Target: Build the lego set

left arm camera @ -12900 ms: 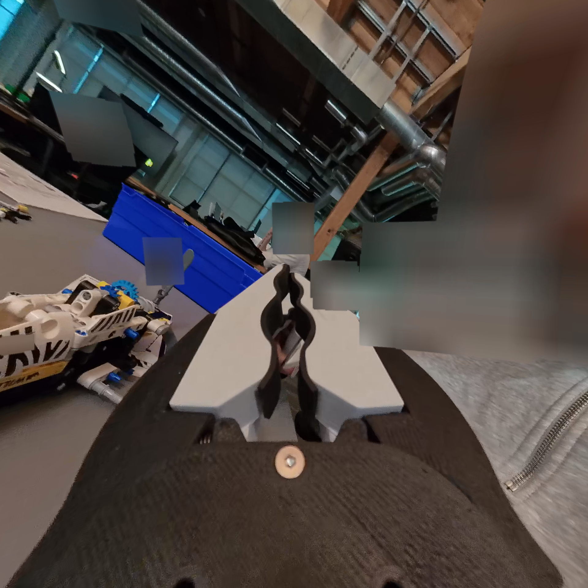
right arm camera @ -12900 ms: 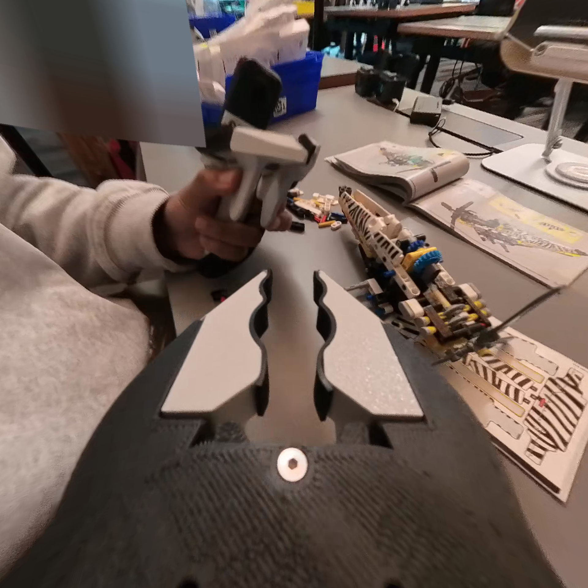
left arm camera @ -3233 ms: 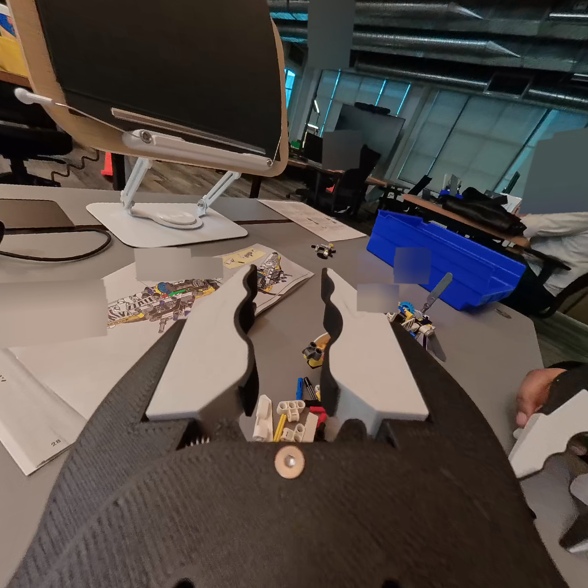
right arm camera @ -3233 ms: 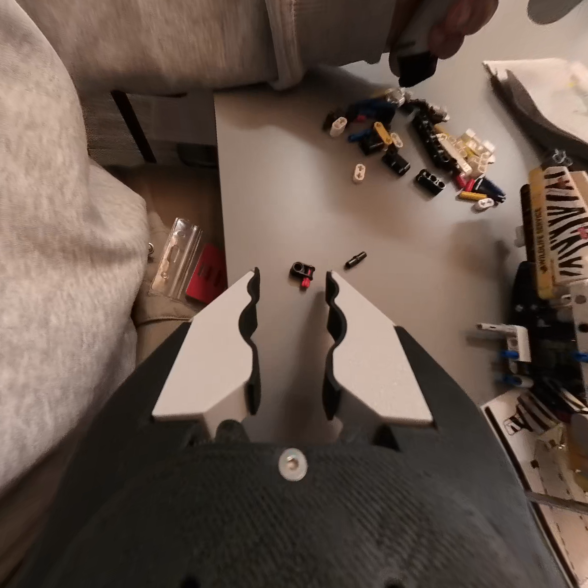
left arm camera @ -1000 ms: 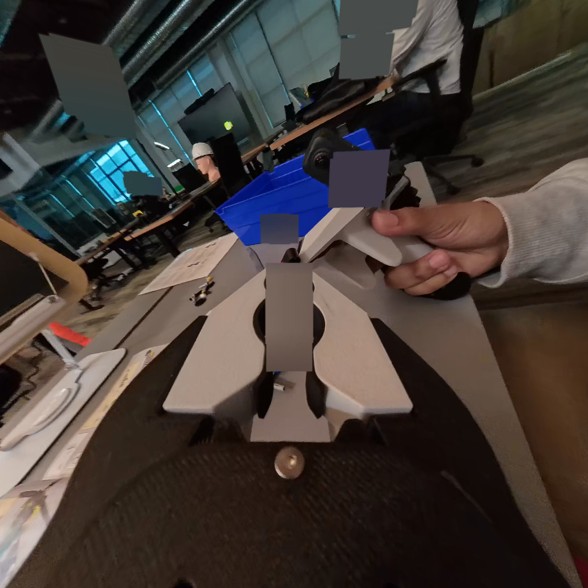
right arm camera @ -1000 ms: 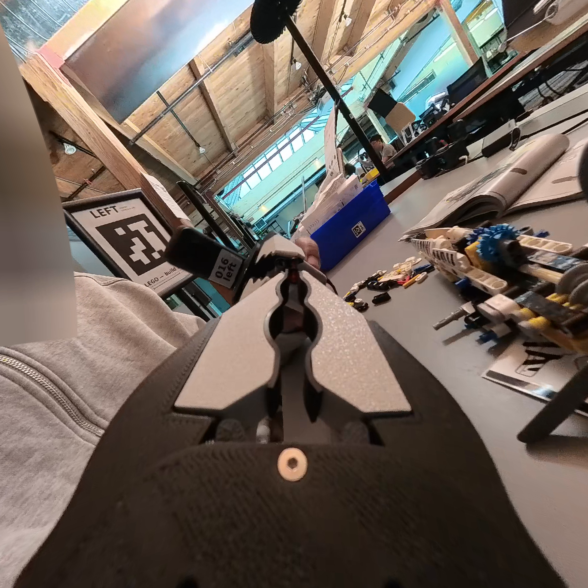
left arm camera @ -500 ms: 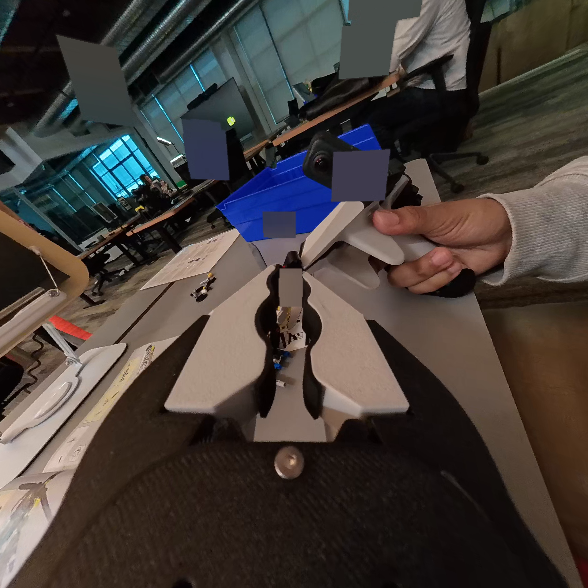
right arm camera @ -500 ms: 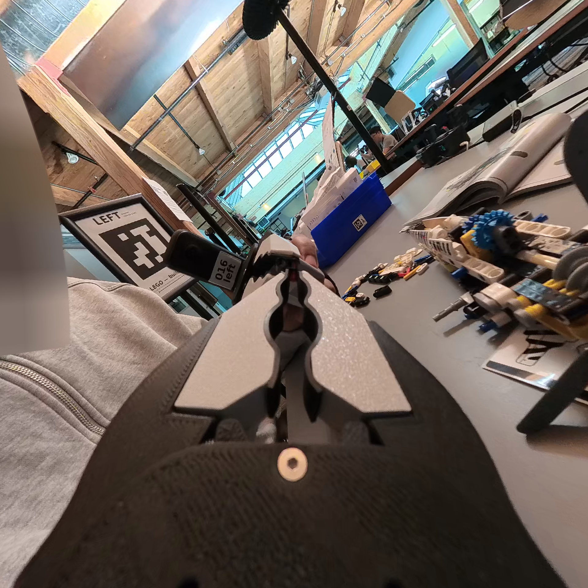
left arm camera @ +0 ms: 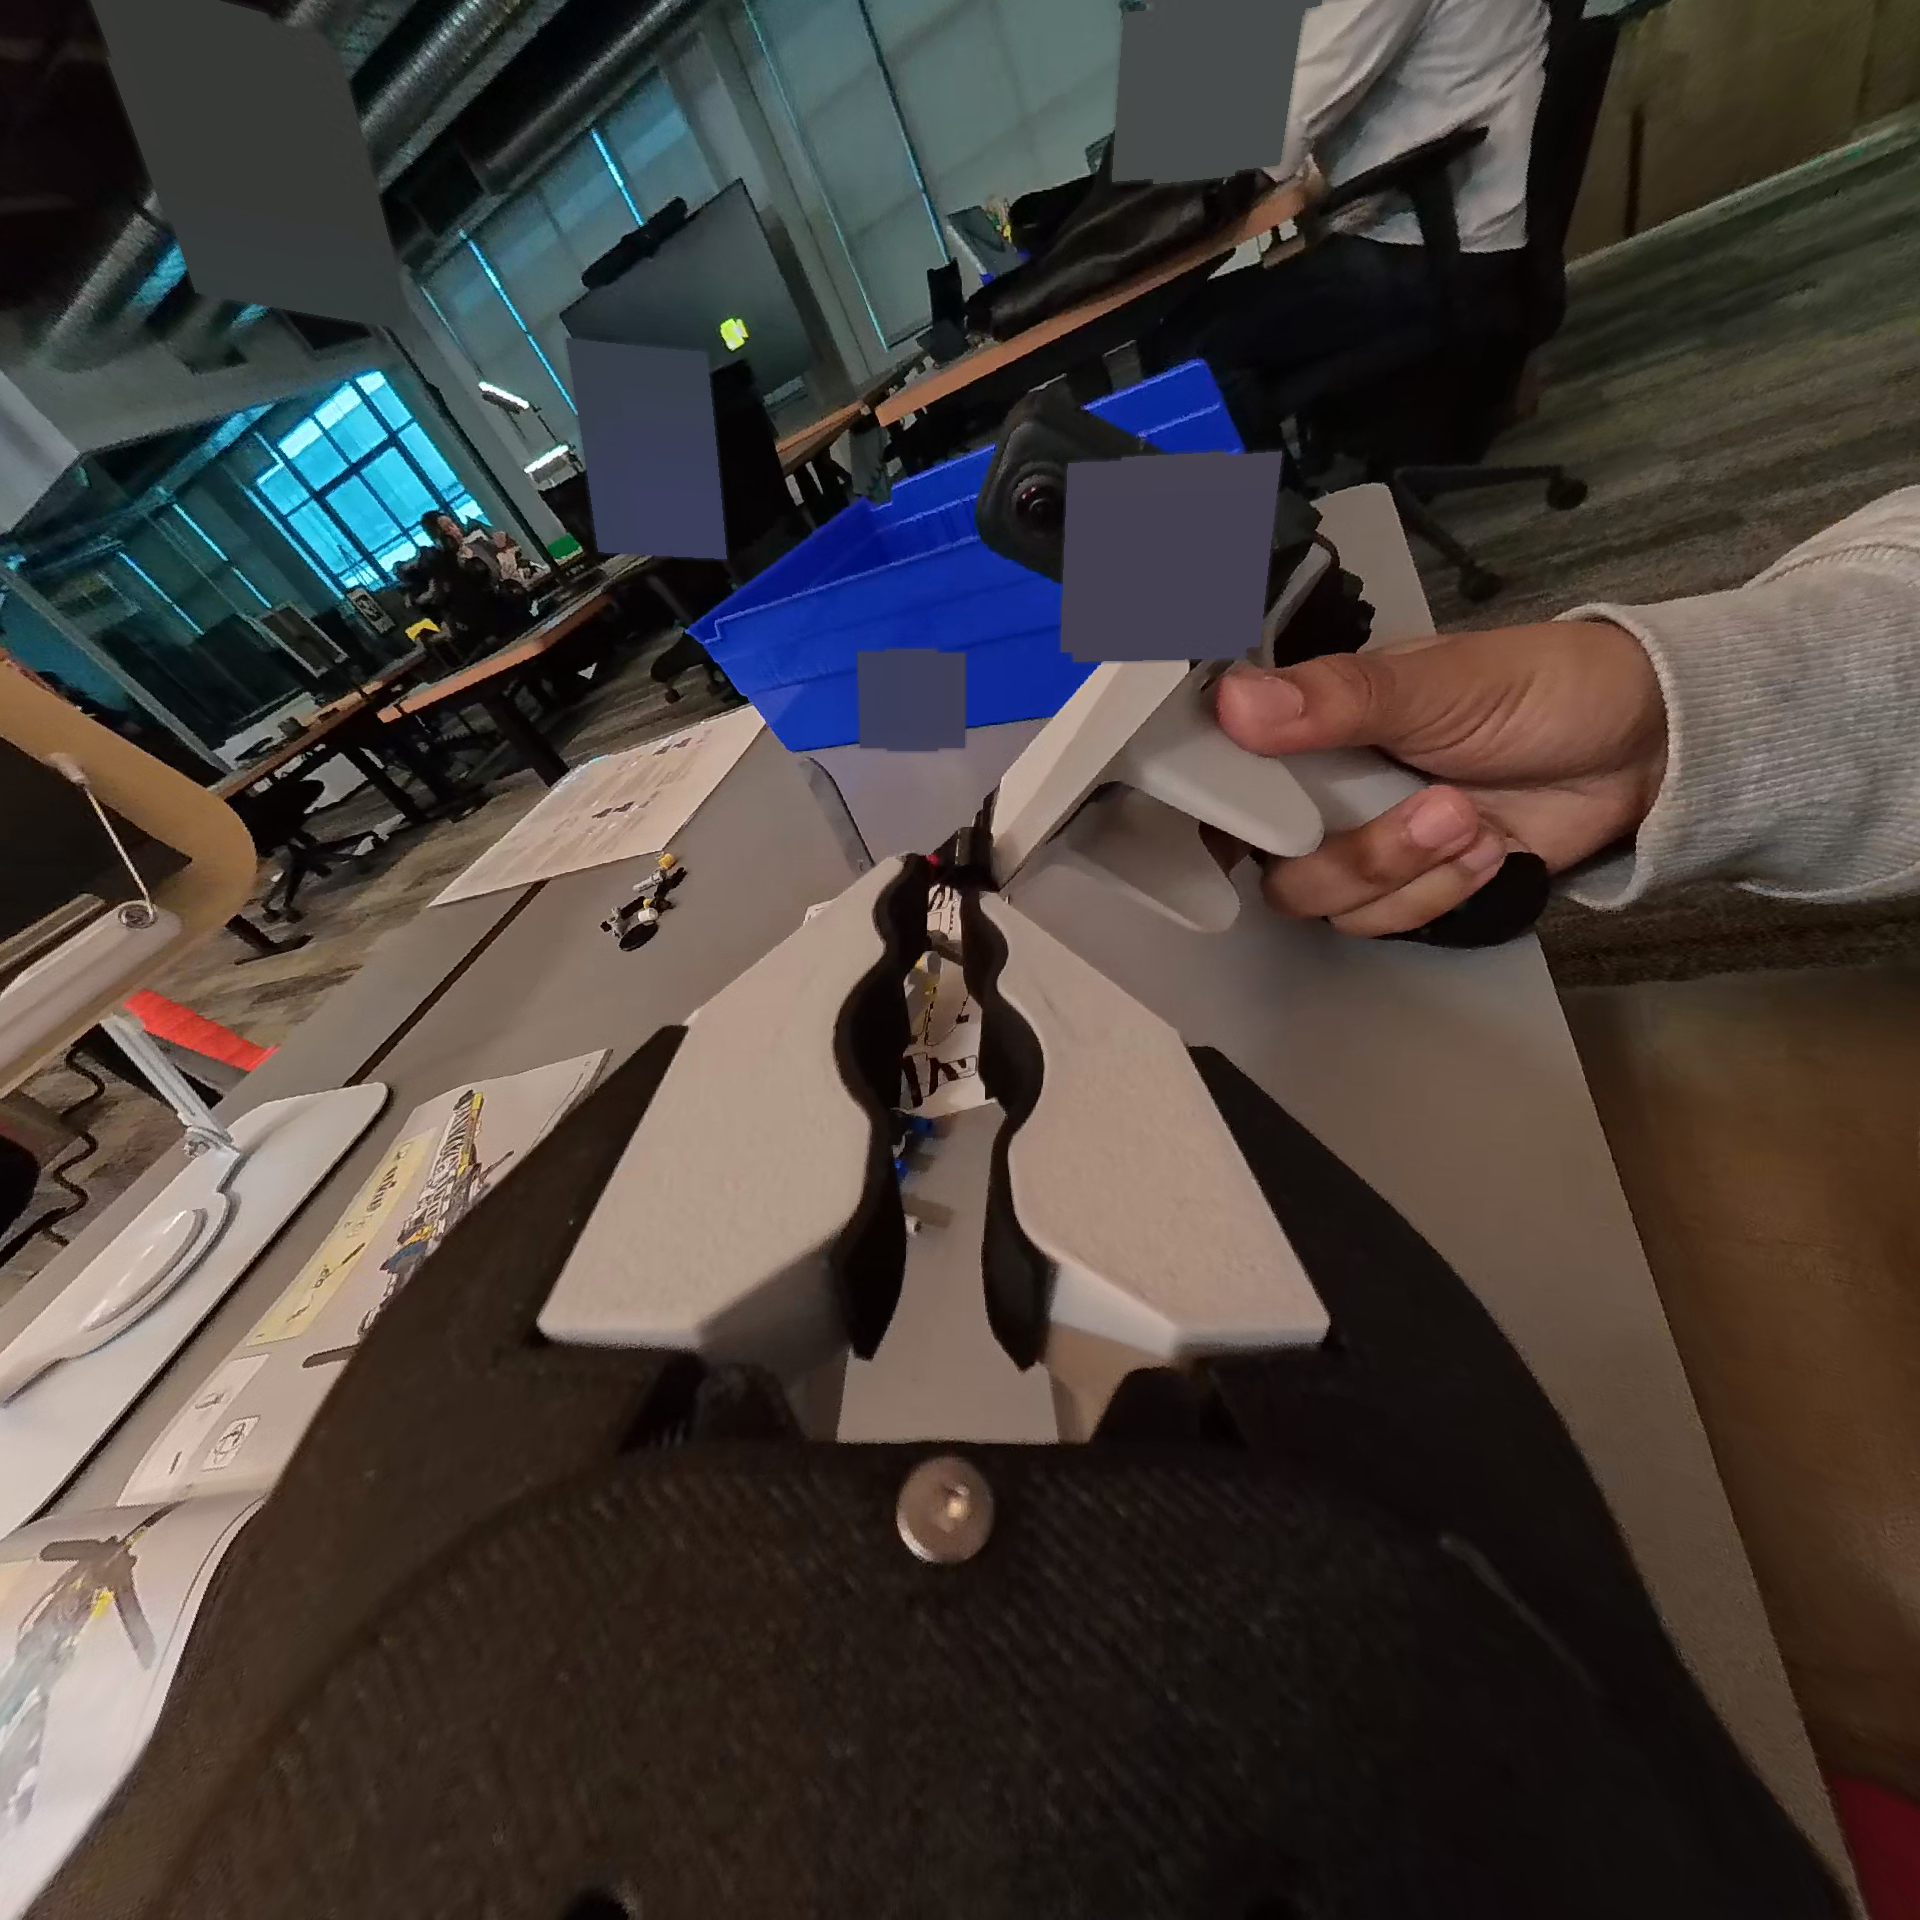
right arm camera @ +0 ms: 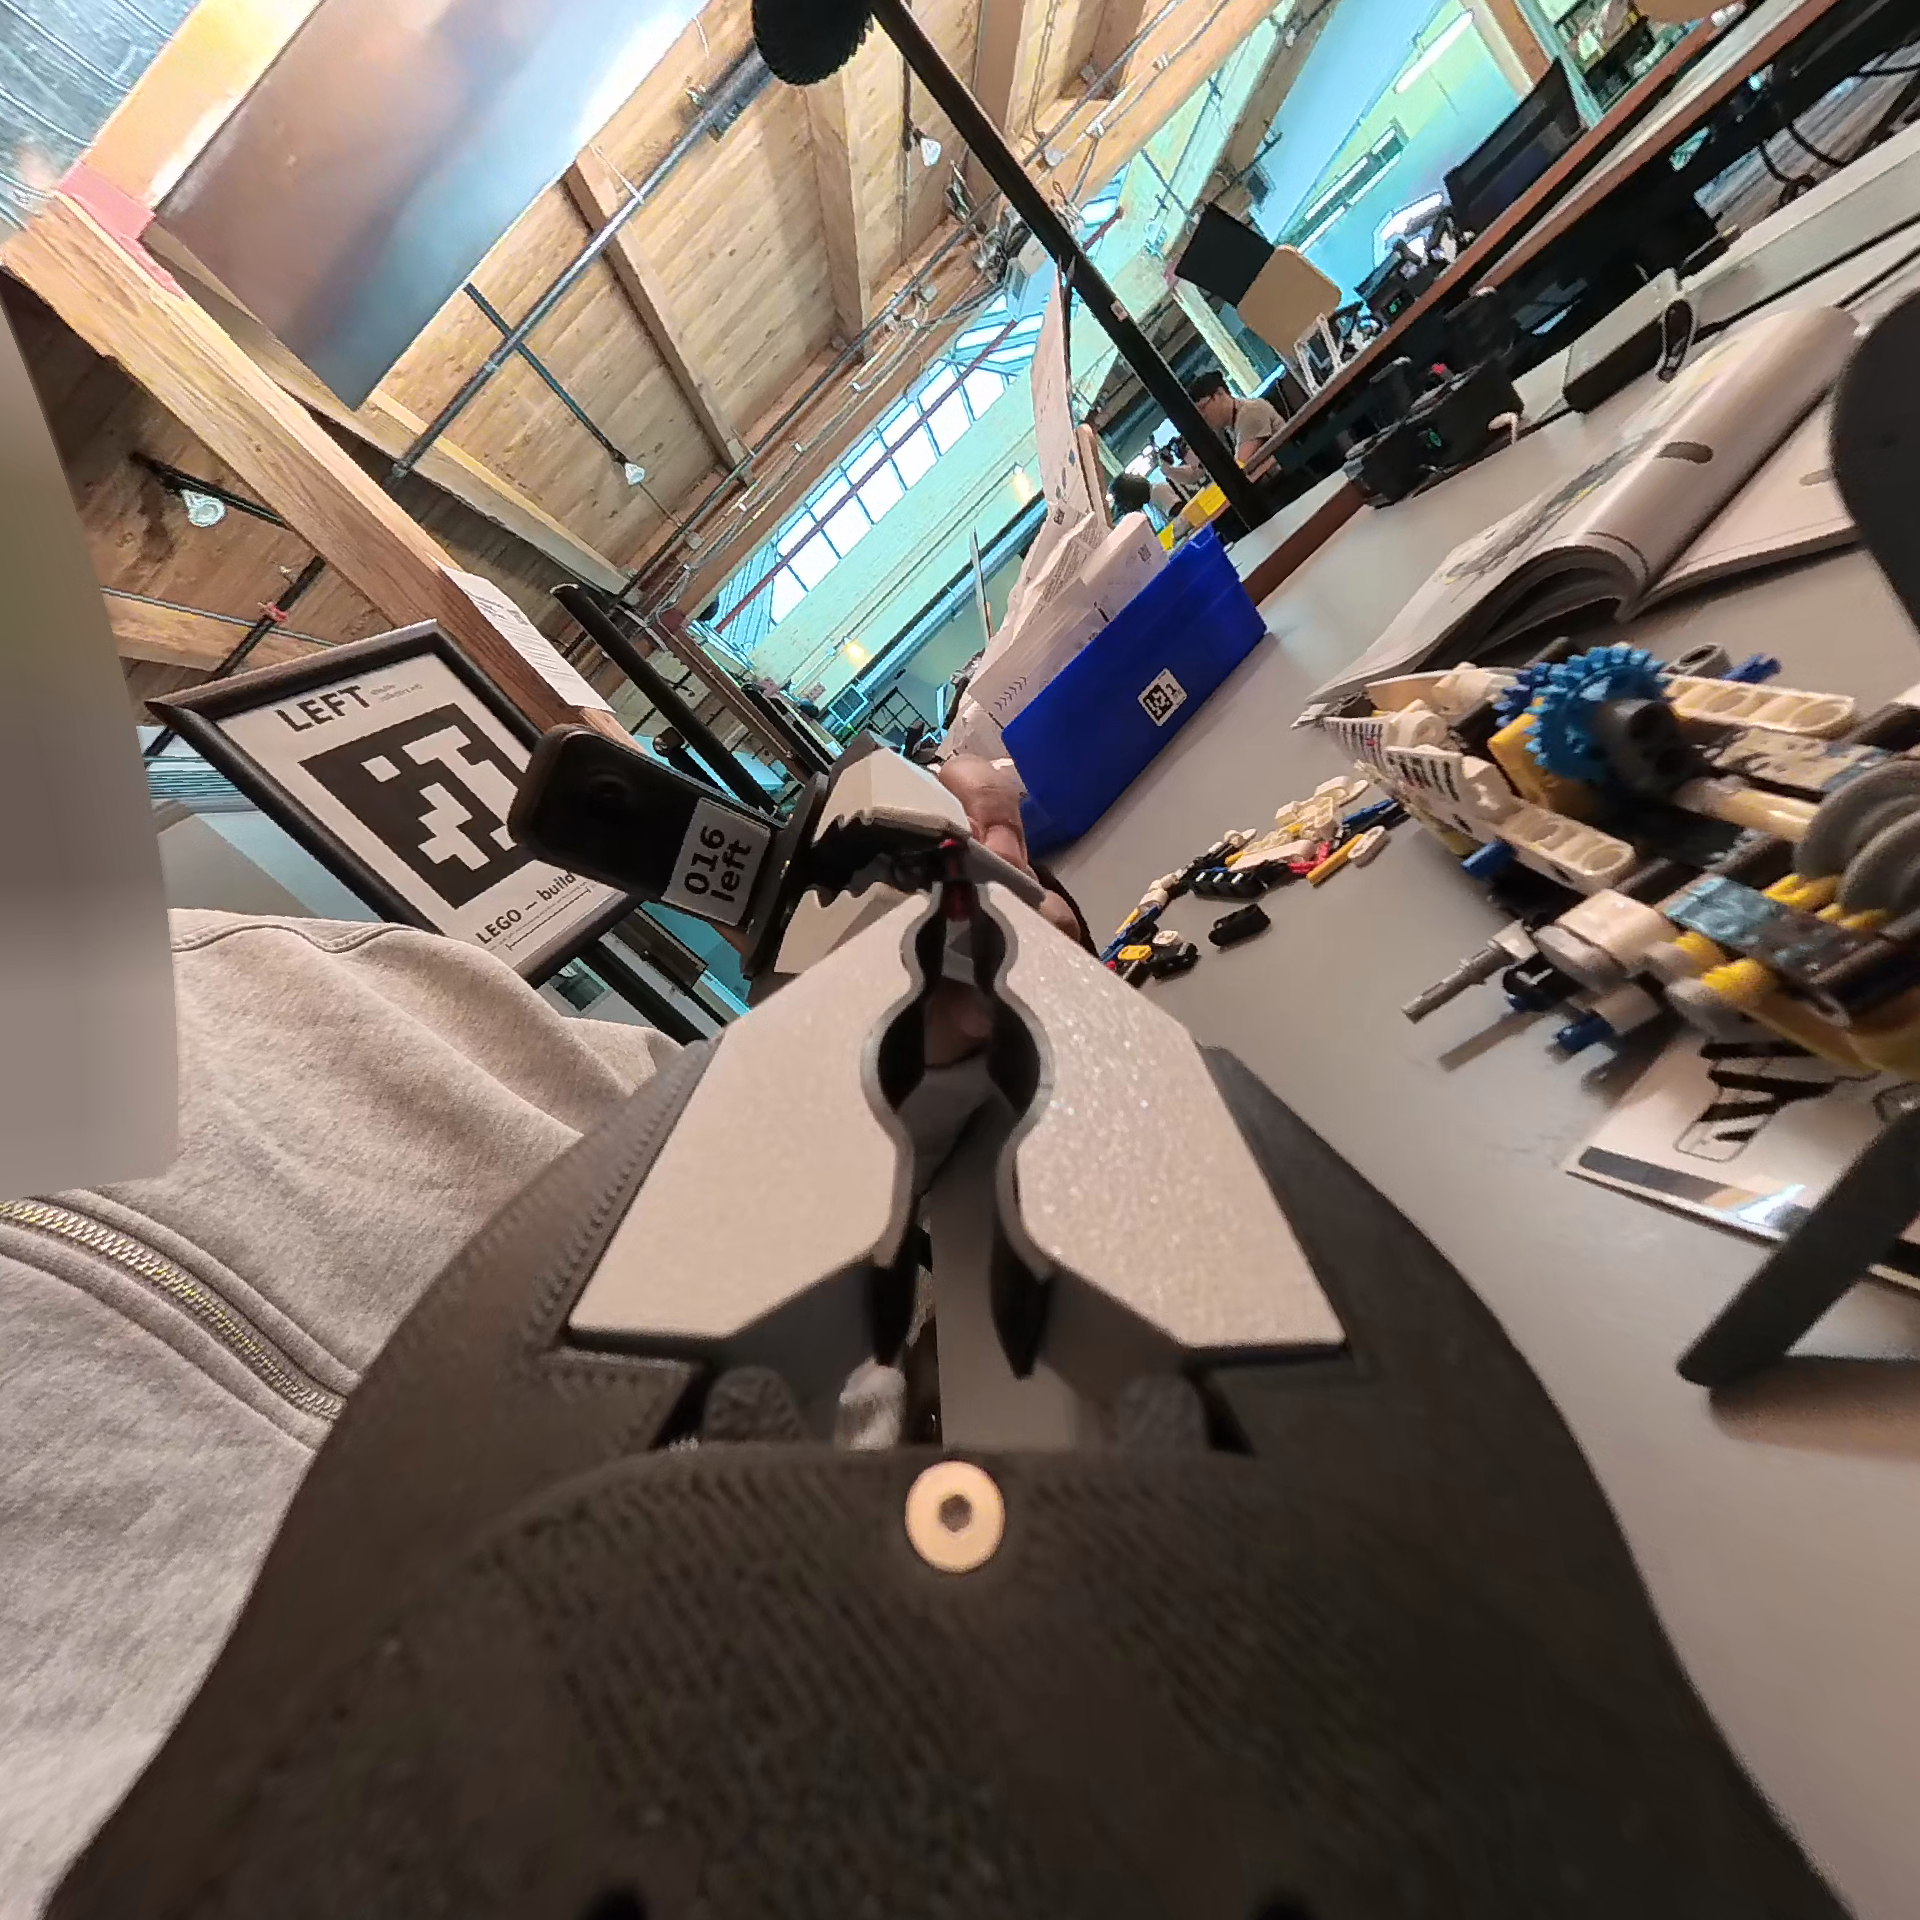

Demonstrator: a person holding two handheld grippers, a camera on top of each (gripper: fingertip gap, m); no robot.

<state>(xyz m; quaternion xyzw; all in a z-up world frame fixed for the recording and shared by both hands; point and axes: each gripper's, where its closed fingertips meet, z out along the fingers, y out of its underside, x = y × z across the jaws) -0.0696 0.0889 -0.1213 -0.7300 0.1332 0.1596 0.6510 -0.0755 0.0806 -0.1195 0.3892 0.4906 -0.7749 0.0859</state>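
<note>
My left gripper (left arm camera: 940,878) is shut, with a small lego piece showing red at its tips. My right gripper (right arm camera: 953,902) is shut on a small black and red piece (right arm camera: 950,883). The two grippers point at each other and their tips meet above the grey table (left arm camera: 1403,1091). The right gripper shows in the left wrist view (left arm camera: 1101,769), held by a hand (left arm camera: 1455,769). The left gripper shows in the right wrist view (right arm camera: 883,810). The white, zebra-striped lego model (right arm camera: 1558,810) lies on the table to the right. I cannot tell whether the two small pieces are joined.
A pile of loose pieces (right arm camera: 1247,873) lies left of the model. A sticker sheet (right arm camera: 1766,1143), an open booklet (right arm camera: 1662,520), a blue bin (right arm camera: 1132,665) and a black stand leg (right arm camera: 1818,1247) are nearby. Another blue bin (left arm camera: 883,623) and a white monitor base (left arm camera: 156,1247) stand farther off. My two grippers' fingertips are within a few centimetres of each other.
Since 3.2 s ago both grippers have shut, lifted off the table and turned tip to tip. Over the last second they stay together and the views shift only slightly.
</note>
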